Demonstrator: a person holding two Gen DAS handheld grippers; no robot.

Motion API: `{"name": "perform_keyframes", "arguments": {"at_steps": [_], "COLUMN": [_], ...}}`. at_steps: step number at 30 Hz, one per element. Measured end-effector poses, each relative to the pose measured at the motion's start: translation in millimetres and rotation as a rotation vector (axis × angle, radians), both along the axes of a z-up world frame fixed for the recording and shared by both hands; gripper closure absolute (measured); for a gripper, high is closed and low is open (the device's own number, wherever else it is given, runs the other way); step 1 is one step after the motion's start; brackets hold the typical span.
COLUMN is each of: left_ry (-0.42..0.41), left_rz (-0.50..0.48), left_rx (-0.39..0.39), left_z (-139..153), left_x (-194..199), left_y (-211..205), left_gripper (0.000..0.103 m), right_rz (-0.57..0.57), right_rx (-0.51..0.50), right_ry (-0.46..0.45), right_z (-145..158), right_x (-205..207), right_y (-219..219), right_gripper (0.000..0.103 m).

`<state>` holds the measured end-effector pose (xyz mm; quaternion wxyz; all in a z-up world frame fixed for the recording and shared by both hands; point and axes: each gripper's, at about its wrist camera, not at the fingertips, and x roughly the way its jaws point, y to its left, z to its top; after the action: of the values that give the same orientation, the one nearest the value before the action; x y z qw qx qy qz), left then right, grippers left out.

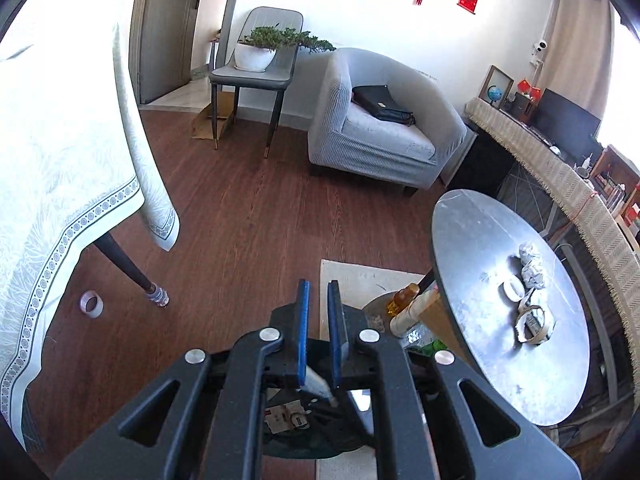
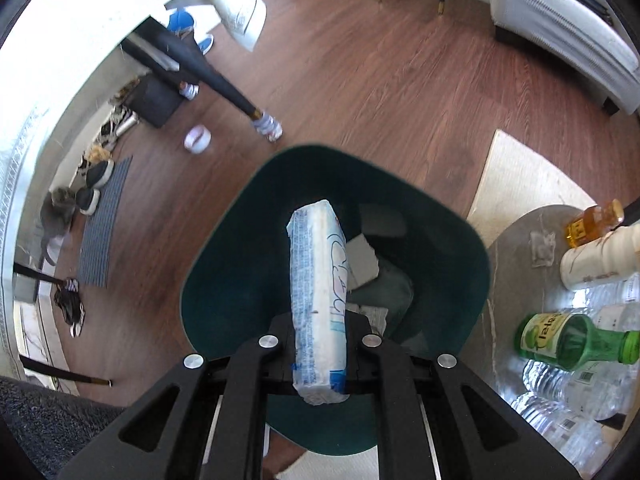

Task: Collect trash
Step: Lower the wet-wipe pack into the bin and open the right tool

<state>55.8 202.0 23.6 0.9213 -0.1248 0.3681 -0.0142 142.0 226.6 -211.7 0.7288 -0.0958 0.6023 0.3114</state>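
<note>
Tissue pack (image 2: 320, 300), clamped in our right tool (image 2: 320, 336), may snag the bin's rim (image 2: 224, 248) if we release off-centre.

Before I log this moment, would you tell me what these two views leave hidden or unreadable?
- Right wrist view: the right gripper's fingers are hidden behind the white packet they clamp.
- Right wrist view: the green bin's floor is mostly covered by that packet and by scraps.
- Left wrist view: the left gripper blocks most of the bin below it.
- Left wrist view: the crumpled scraps on the round table are too small to identify.
</note>
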Motion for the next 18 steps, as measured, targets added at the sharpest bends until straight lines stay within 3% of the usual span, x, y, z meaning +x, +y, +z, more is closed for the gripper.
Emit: {"name": "perform_keyframes", "arguments": {"at_steps": [4, 6, 8, 12, 18], "left_ry": [-0.031, -0.04, -0.045, -0.059, -0.069], "left_rz": [-0.01, -0.014, -0.019, -0.017, 0.01], "left_rx": [0.007, 0.016, 0.035, 0.069, 0.012], "left_z": [10, 14, 17, 20, 24], "left_x": [0, -1, -2, -7, -7], "left_y": [-8, -12, -16, -18, -4], "left_gripper": [0.093, 0.092, 0.091, 0.088, 0.078], "right_rz": [0.025, 0.036, 0.049, 0.063, 0.086], "right_rx": [-0.046, -0.062, -0.079, -0.083, -0.036], "right_ry": [0.039, 0.041, 0.033, 0.018, -0.007], "right_z": [-17, -22, -24, -19, -1], "right_x": [-3, -6, -10, -14, -14], "right_y": [8, 10, 11, 9, 6], "right_gripper": [0.086, 0.069, 0.063, 0.062, 0.062]}}
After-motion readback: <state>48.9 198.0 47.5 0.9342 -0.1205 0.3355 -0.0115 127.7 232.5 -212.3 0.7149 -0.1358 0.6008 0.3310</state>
